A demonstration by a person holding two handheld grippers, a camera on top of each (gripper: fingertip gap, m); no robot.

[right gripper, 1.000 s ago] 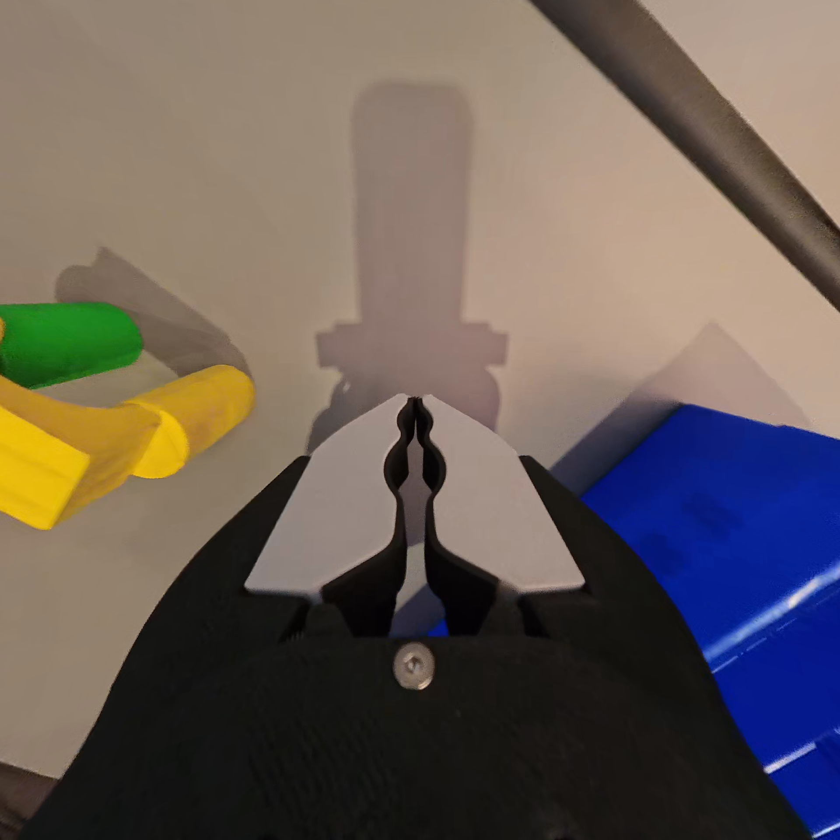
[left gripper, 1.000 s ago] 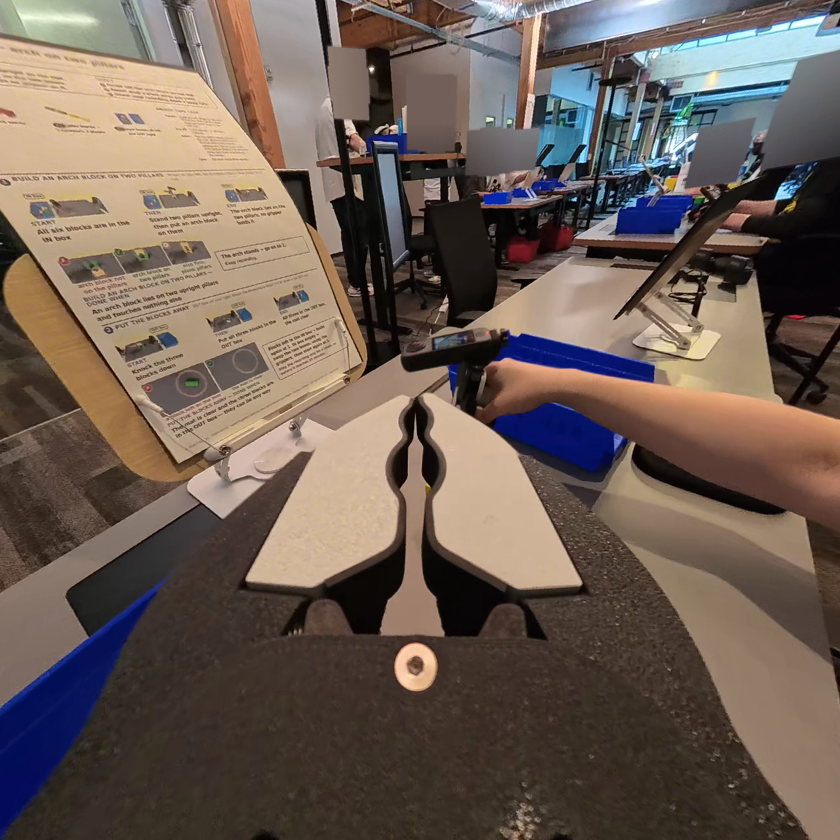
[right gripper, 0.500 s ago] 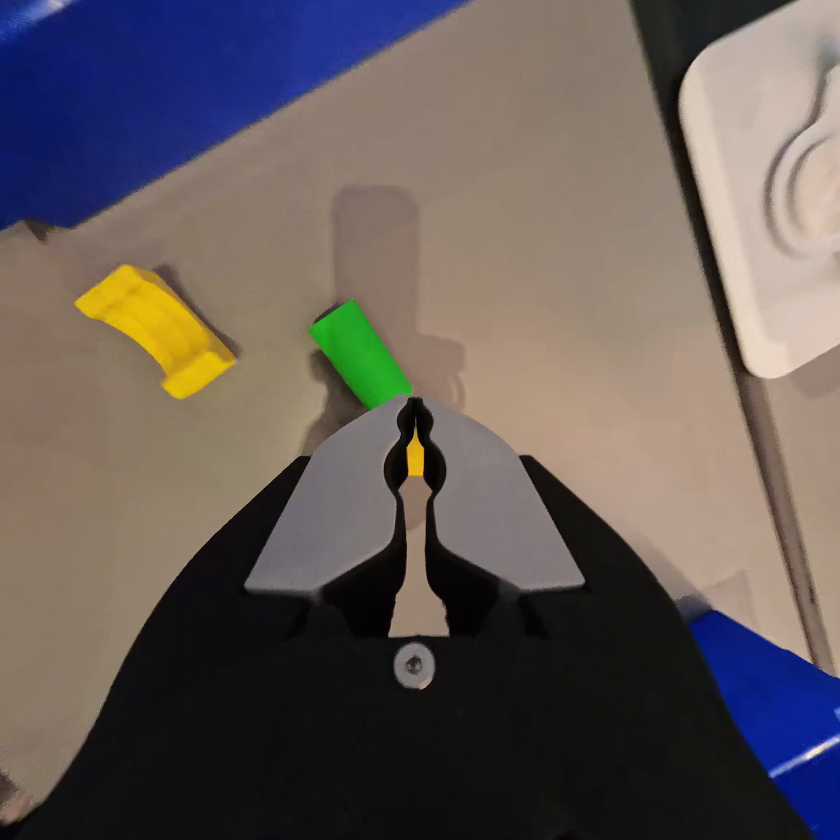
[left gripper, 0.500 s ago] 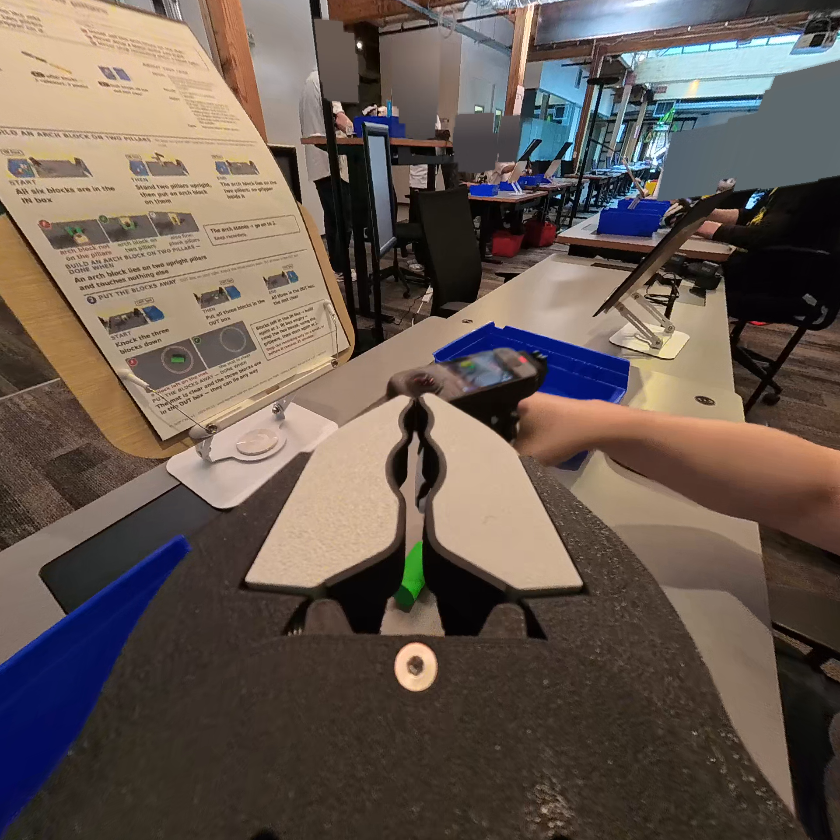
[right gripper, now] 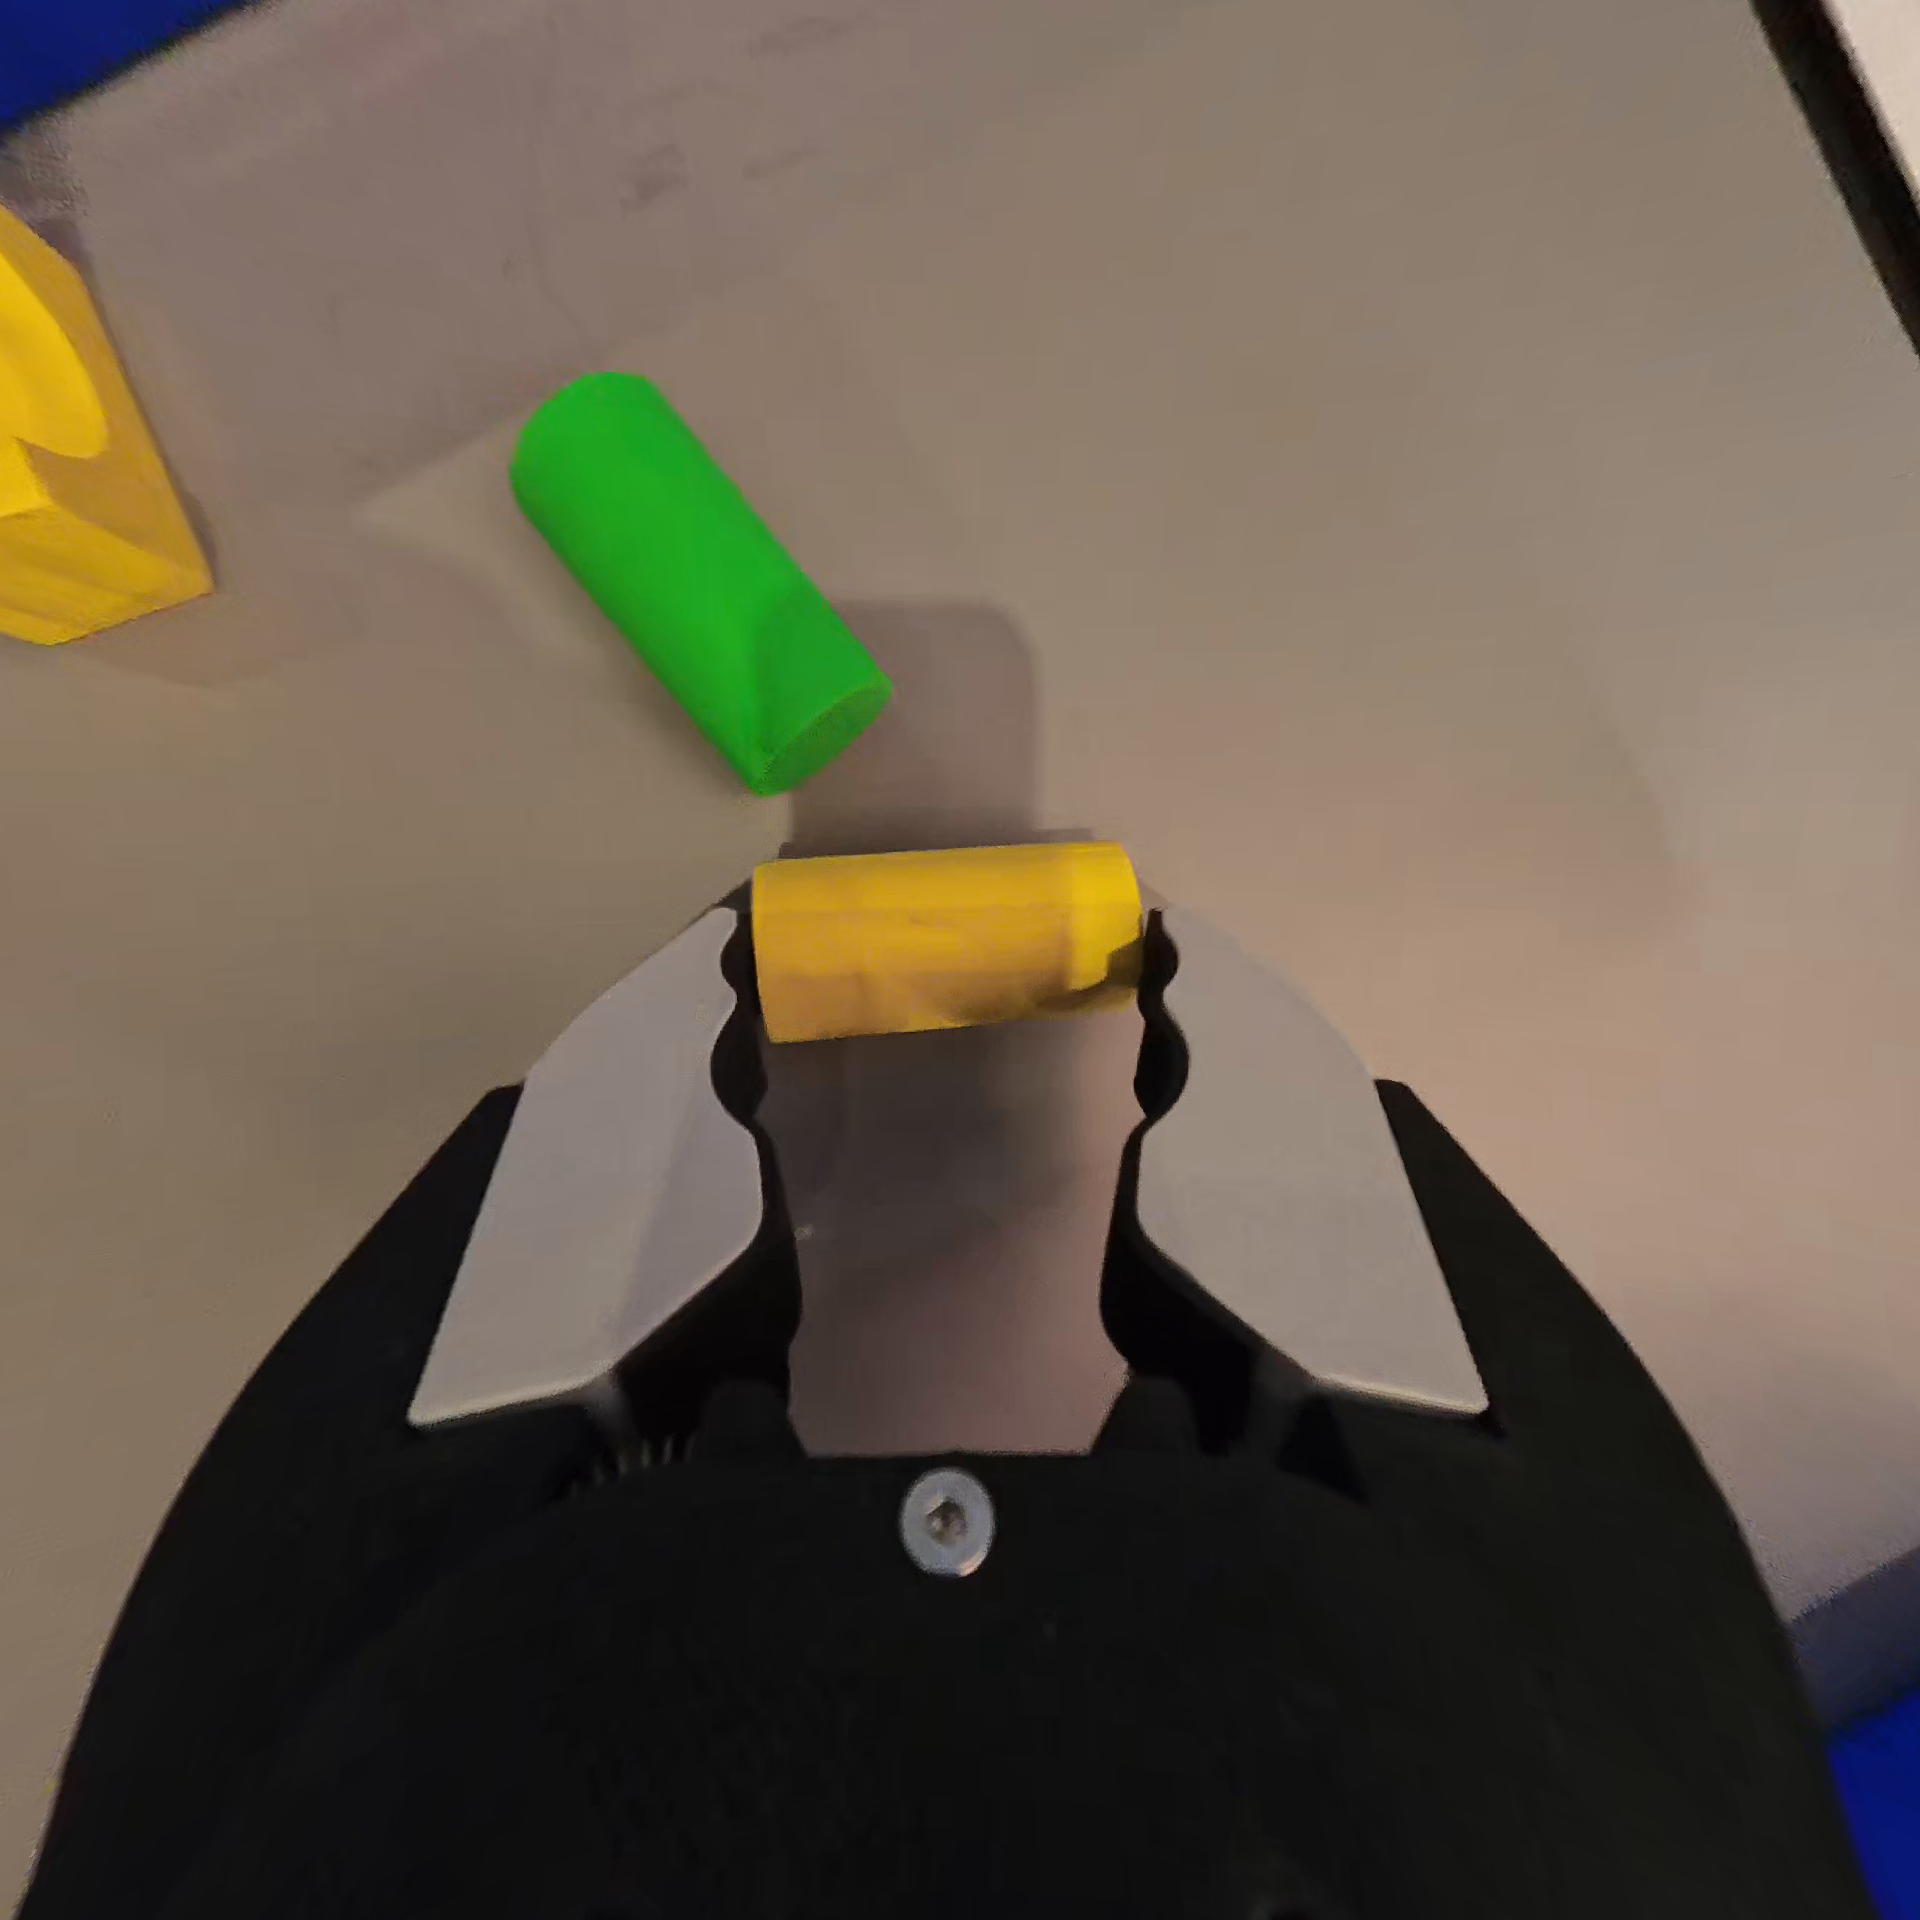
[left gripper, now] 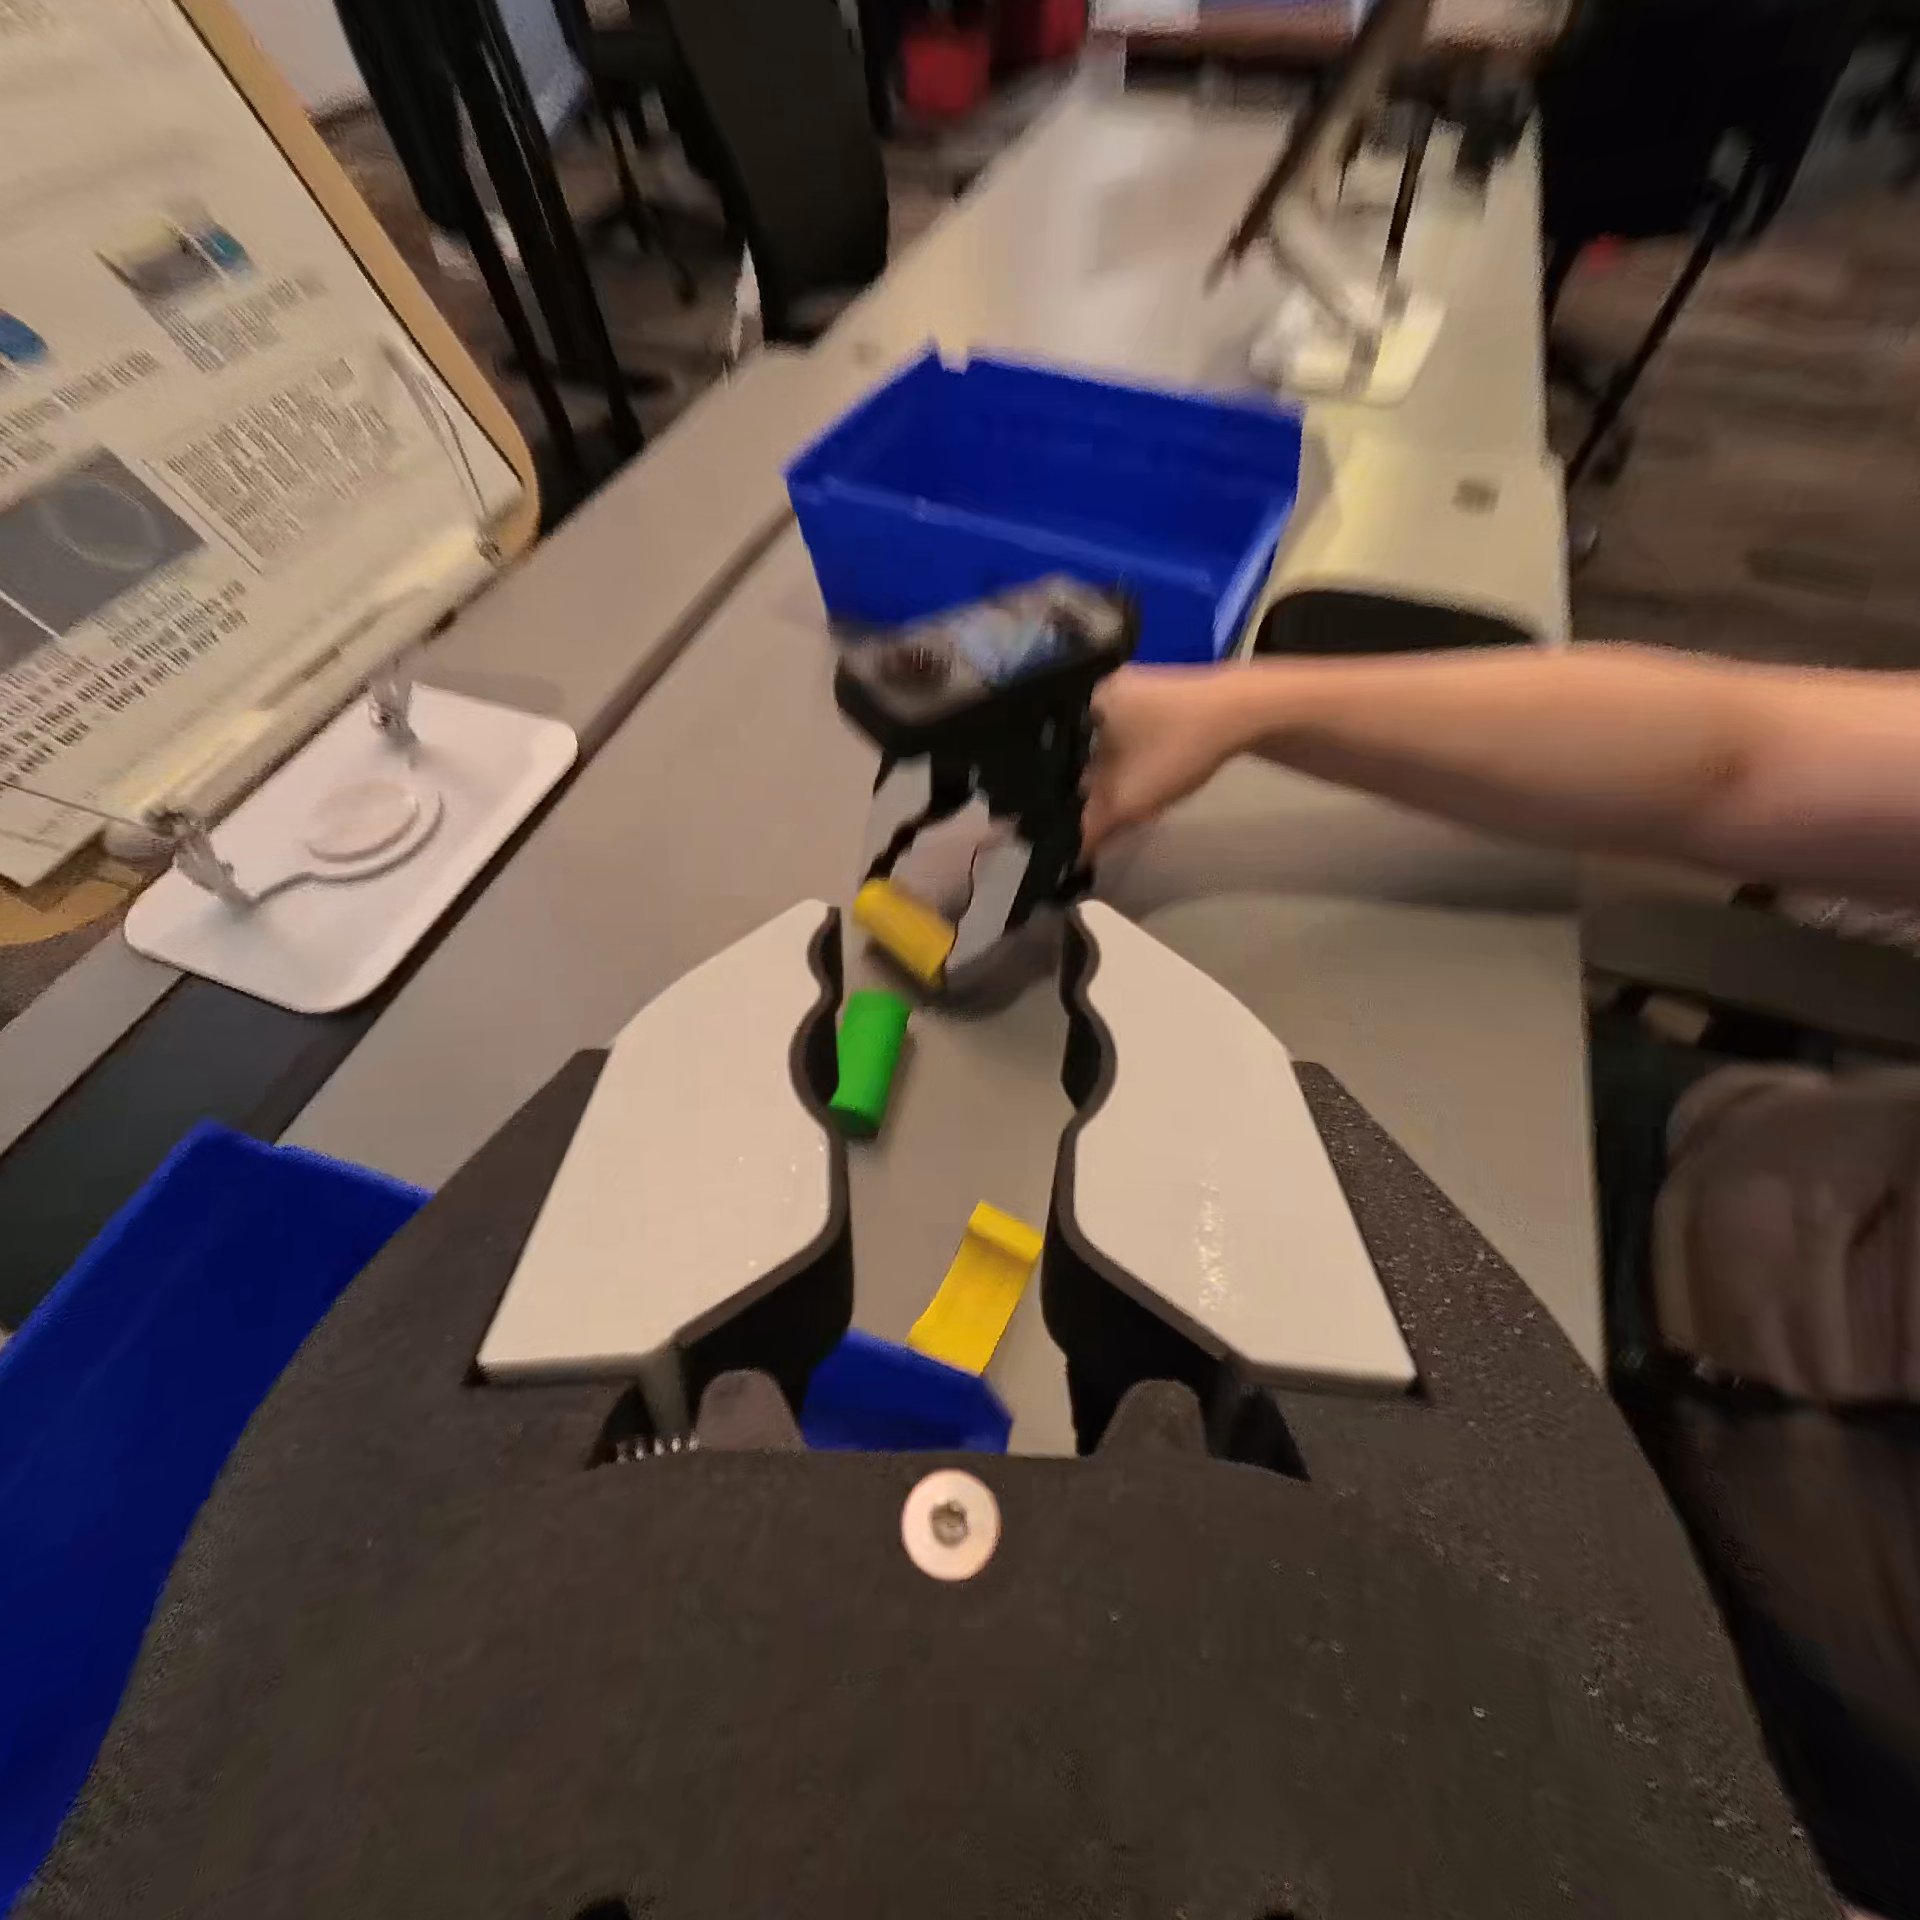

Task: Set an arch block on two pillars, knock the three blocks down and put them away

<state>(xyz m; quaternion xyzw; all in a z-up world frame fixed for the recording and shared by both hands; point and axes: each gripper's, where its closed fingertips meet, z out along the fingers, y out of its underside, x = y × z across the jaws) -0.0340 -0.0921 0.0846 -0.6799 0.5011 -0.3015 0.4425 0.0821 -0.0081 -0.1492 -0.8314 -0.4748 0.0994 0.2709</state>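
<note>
All three blocks lie toppled on the grey table (right gripper: 1351, 520) as I begin the clean-up, the building and knocking-down evidently behind me.

My right tongs (right gripper: 940, 920) stand apart, pointed down at the table, with the yellow pillar (right gripper: 940, 940) lying on its side crosswise between the tips. The tips look to sit at or just off its two ends; I cannot tell whether either one touches it, and nothing is clamped. Just beyond it rests the green pillar (right gripper: 696, 582), also on its side and angled away, close to the yellow one but apart from it. The yellow arch block (right gripper: 73, 499) lies farther off at the left edge of that view.

My left tongs (left gripper: 945, 925) are spread too, empty, held above the table with the green pillar and the arch block visible through the gap. One blue bin (left gripper: 1039, 488) waits past the right tongs; the wall of another blue bin (left gripper: 156, 1351) shows at my near left. An instruction board (left gripper: 208, 416) stands on its stand to the left.

By my reckoning none of the three has been put away: the yellow pillar comes first, then the green pillar and the arch.
</note>
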